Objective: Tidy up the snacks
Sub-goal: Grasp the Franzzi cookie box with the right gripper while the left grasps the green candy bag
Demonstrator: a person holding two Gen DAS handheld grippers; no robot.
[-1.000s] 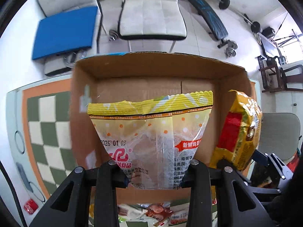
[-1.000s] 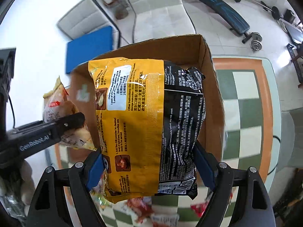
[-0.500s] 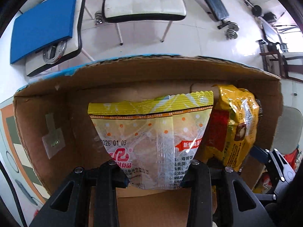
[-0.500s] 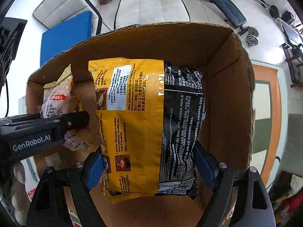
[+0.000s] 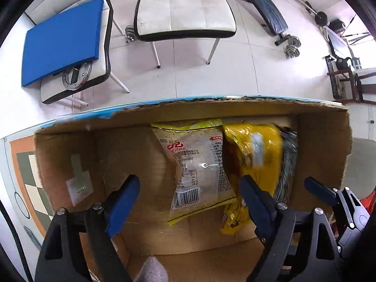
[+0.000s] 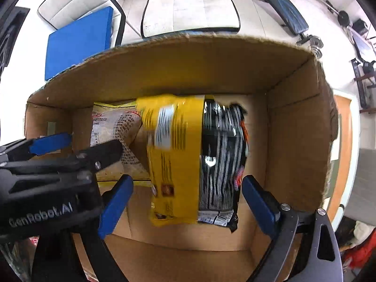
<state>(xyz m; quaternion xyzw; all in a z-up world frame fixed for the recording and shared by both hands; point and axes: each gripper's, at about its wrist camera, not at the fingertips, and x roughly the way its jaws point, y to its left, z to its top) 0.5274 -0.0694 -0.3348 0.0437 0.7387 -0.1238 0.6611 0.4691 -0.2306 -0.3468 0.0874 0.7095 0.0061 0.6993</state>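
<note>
Below, a cardboard box (image 5: 324, 145) was seen standing open on a table with a green-and-white checkered top (image 5: 28, 171), and most of both views was filled by its brown walls and floor. Beyond its far rim, two white chairs were seen on a pale tiled floor, with a blue pad (image 5: 61, 40) laid on the left-hand chair (image 5: 77, 87). Inside the box, a yellow-and-black noodle packet (image 6: 195, 155) was found blurred, its pads no longer pressed by anything; the right gripper (image 6: 188, 204) was held over it with its jaws opening, the blue pads spread clear of both edges of the packet. Just to the left of that packet, and touching it, a smaller clear snack bag with yellow trim (image 5: 199, 169) was seen lying against the back wall. The left gripper (image 5: 190, 202) was pointed down over this bag, its jaws likewise opening, and the bag was left between the blue pads without being pressed by either. On the box's left inner wall, a small patch of tape (image 5: 78, 183) was noticed.
</note>
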